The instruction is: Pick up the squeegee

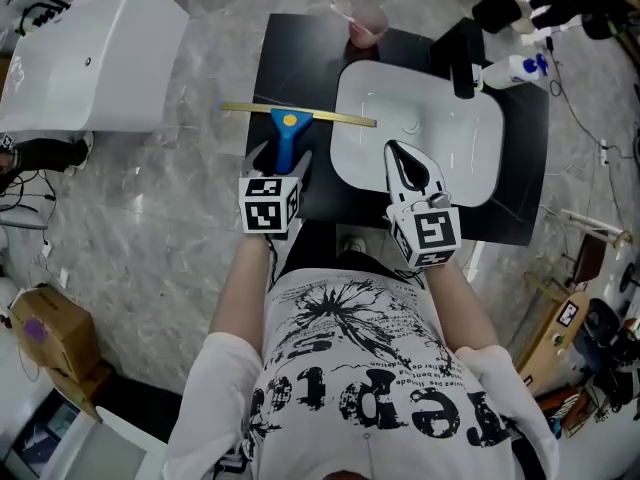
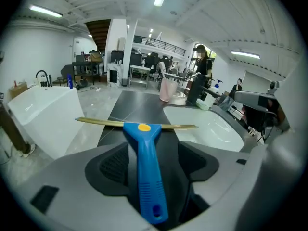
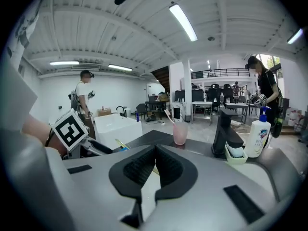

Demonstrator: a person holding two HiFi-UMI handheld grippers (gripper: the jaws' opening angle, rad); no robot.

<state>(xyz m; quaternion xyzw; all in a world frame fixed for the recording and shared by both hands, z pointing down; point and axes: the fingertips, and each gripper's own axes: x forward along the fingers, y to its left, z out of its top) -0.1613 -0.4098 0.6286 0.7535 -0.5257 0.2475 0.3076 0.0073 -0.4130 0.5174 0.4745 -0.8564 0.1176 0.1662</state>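
Note:
The squeegee has a blue handle [image 1: 288, 135] and a thin yellow blade [image 1: 300, 115]. It lies across the black counter [image 1: 290, 48], and the blade's right end reaches the rim of the white sink [image 1: 470, 133]. My left gripper [image 1: 281, 154] stands open around the handle. In the left gripper view the handle [image 2: 147, 172] runs between the jaws close to the left pad, with a dark gap on its right. My right gripper [image 1: 394, 150] hangs over the sink, shut and holding nothing. Its jaws meet in the right gripper view [image 3: 155, 146].
A pink cup [image 1: 367, 23] with a toothbrush, a black faucet [image 1: 463, 68] and a soap bottle [image 1: 510, 70] stand along the back of the counter. A white tub [image 1: 90, 58] sits on the floor at the left. A cardboard box [image 1: 50, 333] is at the lower left.

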